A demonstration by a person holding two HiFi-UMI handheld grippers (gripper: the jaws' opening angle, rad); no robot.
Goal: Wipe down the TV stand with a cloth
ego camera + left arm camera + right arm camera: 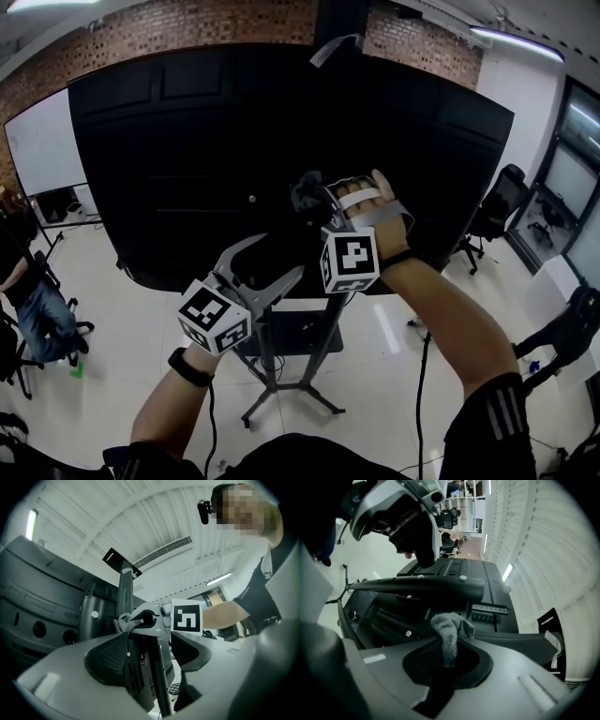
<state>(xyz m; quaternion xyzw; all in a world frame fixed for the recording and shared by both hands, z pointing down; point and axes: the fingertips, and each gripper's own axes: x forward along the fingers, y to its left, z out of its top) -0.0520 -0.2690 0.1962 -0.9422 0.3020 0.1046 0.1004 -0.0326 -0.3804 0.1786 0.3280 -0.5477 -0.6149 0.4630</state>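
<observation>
Left tool (278,258) hangs low, jaws spread wide, gripping nothing, in front of the TV stand (281,380). Right tool (311,202) is up high, pinching the grey cloth (449,632), seemingly pressed against the black TV back (187,169).

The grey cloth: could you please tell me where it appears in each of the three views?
Head view: grey cloth just above centre, against the TV's black back panel.
Left gripper view: left of centre.
Right gripper view: dead centre, pinched in the right gripper.
Shared landmark: the TV's black back panel, visible in all three views.
</observation>
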